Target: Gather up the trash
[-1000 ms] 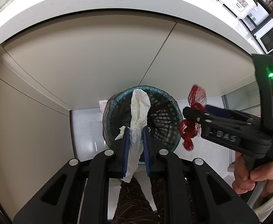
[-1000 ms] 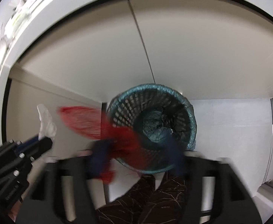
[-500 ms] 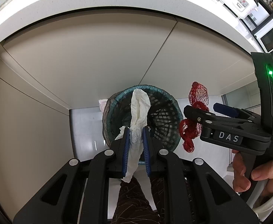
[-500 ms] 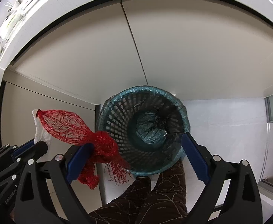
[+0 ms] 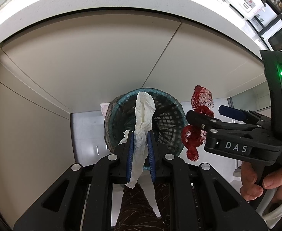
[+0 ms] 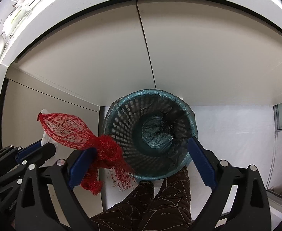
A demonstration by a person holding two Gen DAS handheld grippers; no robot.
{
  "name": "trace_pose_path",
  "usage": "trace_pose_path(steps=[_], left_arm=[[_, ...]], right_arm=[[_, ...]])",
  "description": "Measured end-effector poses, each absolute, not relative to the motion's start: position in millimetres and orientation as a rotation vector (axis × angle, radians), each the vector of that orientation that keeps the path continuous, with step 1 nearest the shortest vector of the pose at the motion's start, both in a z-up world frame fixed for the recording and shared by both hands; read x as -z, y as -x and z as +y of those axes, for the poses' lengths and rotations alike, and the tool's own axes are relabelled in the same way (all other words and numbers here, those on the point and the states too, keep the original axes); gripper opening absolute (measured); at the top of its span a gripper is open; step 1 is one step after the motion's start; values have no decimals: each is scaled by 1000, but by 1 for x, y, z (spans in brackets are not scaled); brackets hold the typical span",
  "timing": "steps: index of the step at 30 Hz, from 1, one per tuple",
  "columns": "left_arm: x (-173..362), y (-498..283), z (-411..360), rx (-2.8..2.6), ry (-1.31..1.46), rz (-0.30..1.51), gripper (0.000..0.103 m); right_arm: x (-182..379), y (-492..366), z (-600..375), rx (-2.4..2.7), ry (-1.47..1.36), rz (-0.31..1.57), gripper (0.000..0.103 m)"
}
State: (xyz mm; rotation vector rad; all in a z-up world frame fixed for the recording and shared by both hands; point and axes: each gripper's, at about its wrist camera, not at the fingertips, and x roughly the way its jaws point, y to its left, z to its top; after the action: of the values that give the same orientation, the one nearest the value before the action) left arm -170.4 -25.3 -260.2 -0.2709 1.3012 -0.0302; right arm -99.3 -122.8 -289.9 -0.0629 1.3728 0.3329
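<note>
White tissue [image 5: 143, 119] pinched in the left gripper [image 5: 140, 152] above the bin [image 5: 176, 105]; from the right wrist, right gripper [image 6: 139, 161] spread wide, red mesh net [image 6: 79, 132] snagged on its left finger beside the rim, likely to drop outside.

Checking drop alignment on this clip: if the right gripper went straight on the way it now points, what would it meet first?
Most likely the mouth of the bin: it sits centred between the open right gripper fingers. The red net clings to one finger, off that line. Depth is uncertain.
</note>
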Motion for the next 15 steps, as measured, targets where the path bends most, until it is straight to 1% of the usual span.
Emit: trace_pose_path(steps=[8,13,15], left_arm=[[253,171,-21,29,280,1288,14],[254,171,-22,30,279,1294,14],[254,171,-23,33,281,1293,14]], right_arm=[[280,92,-127,-281,44,1350,90],[286,88,-136,-328,-130,1416,90],[284,89,-134,-333,-96,1399,90]])
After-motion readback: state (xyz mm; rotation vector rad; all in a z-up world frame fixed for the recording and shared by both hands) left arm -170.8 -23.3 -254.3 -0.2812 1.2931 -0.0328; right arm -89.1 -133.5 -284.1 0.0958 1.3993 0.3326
